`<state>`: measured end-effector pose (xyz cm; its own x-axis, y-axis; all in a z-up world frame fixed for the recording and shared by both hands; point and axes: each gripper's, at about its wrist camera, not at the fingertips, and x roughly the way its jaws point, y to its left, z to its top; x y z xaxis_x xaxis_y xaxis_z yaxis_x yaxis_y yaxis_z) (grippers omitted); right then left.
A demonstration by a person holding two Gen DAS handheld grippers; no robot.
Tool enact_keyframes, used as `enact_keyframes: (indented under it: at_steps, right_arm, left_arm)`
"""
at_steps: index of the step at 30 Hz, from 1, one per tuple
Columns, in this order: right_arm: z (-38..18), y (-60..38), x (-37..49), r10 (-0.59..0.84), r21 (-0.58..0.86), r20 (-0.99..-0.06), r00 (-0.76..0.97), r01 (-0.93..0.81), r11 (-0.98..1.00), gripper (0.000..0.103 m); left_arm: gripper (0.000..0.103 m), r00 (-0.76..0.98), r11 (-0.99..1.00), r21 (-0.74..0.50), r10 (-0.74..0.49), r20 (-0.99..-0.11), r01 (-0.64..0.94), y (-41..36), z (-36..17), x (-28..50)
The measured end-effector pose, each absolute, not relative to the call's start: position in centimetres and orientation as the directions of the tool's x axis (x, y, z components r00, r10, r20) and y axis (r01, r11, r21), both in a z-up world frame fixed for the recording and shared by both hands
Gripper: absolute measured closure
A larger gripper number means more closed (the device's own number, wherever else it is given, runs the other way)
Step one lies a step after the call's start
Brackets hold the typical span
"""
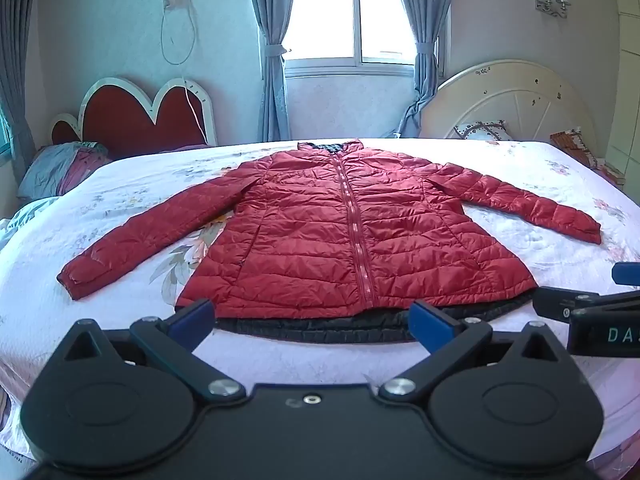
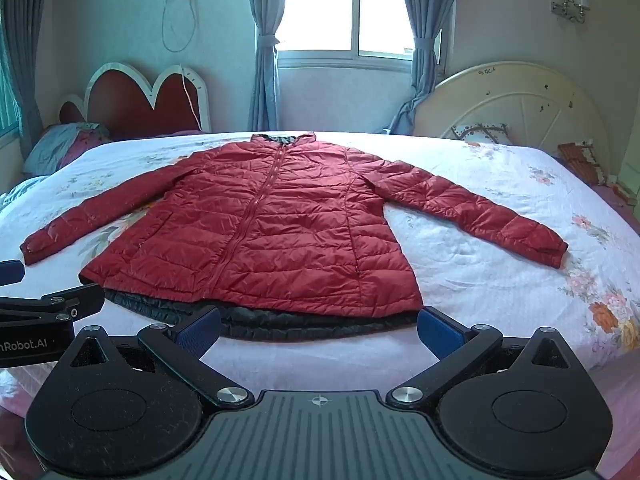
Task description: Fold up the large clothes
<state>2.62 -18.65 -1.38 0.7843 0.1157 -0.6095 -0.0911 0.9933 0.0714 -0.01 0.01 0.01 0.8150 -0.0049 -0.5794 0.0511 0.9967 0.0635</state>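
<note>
A red quilted puffer jacket (image 1: pixel 340 232) lies flat and zipped on the bed, collar far, hem near, both sleeves spread out; it also shows in the right wrist view (image 2: pixel 264 236). Its dark lining (image 1: pixel 320 326) shows below the hem. My left gripper (image 1: pixel 310 318) is open and empty, hovering just in front of the hem. My right gripper (image 2: pixel 318 326) is open and empty, also just before the hem. Each gripper shows at the edge of the other's view: the right one (image 1: pixel 592 304), the left one (image 2: pixel 36 300).
The bed (image 1: pixel 500 176) has a white floral cover. A heart-shaped red headboard (image 1: pixel 140 116) stands back left, a round cream headboard (image 1: pixel 512 100) back right, with pillows by both. A window with blue curtains (image 1: pixel 344 16) is behind.
</note>
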Motion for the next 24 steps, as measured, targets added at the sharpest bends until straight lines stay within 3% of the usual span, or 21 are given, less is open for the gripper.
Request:
enact_keyframes:
  at_steps: [24]
  right_arm:
    - [-1.07,-19.20,2.46,0.108,0.074,-0.607,0.787,-0.079,0.994,0.000]
  left_arm:
    - [0.000,0.815,0.996,0.070,-0.001,-0.579,0.050,0.06,-0.02,0.02]
